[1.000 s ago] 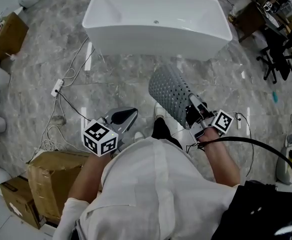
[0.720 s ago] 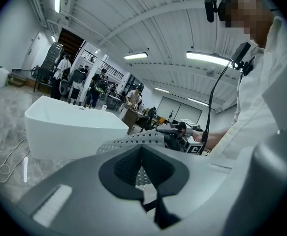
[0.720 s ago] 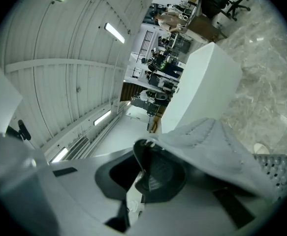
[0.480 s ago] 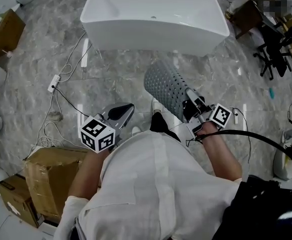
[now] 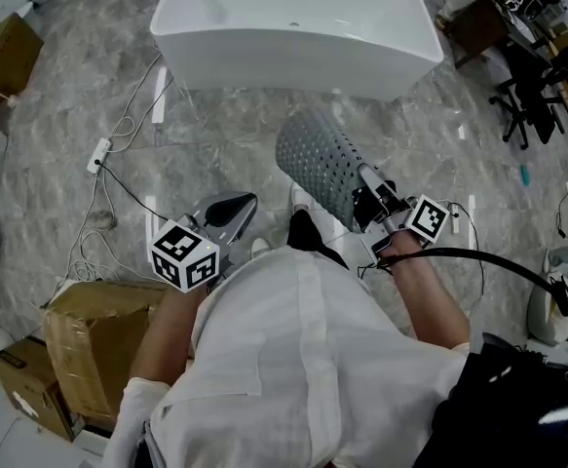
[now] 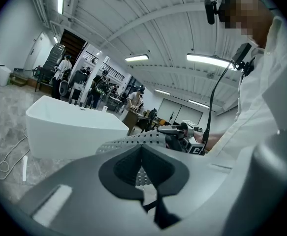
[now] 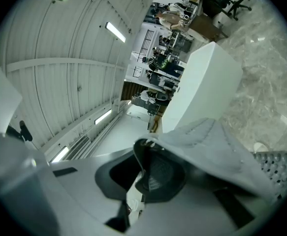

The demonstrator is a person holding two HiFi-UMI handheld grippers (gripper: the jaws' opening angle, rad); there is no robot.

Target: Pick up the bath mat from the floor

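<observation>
The grey perforated bath mat (image 5: 321,162) hangs off the floor, rolled over in front of the person. My right gripper (image 5: 366,199) is shut on its near edge; in the right gripper view the mat (image 7: 209,146) folds over the closed jaws of the right gripper (image 7: 144,151). My left gripper (image 5: 233,211) hovers to the left of the mat, shut and holding nothing. The left gripper view looks past the closed tips of the left gripper (image 6: 142,149) to the mat (image 6: 133,140) and the right gripper (image 6: 180,134) beyond.
A white bathtub (image 5: 293,32) stands ahead on the marble floor. A power strip with cables (image 5: 98,154) lies at the left. Cardboard boxes (image 5: 94,344) sit at the lower left, and another box (image 5: 1,61) at the upper left. An office chair (image 5: 547,86) is at the right.
The mat and right gripper have drifted slightly up and left in the head view, and the left gripper has shifted left too. The grip on the mat is unchanged.
</observation>
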